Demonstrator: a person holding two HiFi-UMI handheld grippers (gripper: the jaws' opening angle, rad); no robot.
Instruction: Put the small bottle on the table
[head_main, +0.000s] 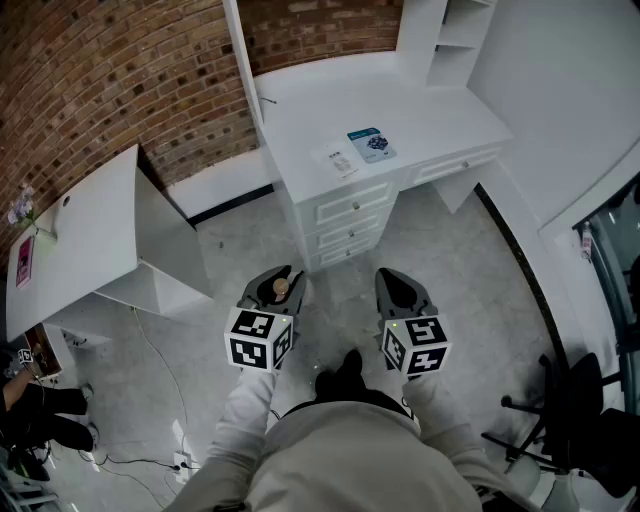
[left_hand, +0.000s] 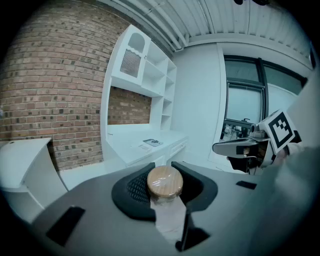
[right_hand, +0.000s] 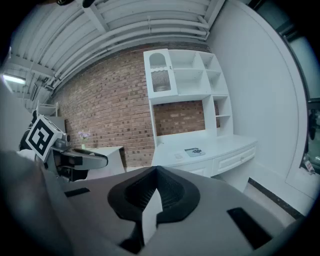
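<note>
A small clear bottle (left_hand: 165, 197) with a round wooden lid sits between the black pads of my left gripper (left_hand: 163, 166), which is shut on it. In the head view the bottle (head_main: 281, 288) shows as a tan lid inside the left gripper (head_main: 284, 274), held over the floor in front of the person. My right gripper (head_main: 396, 277) hangs beside it, level with it. Its jaws (right_hand: 157, 170) meet at the tips and hold nothing. The white desk (head_main: 420, 112) stands ahead, beyond both grippers.
On the desk lie a blue-green booklet (head_main: 371, 144) and a white sheet (head_main: 340, 160). Drawers (head_main: 352, 225) face me. A white side table (head_main: 75, 235) stands at the left, a dark chair (head_main: 575, 415) at the right, cables (head_main: 150, 355) on the floor.
</note>
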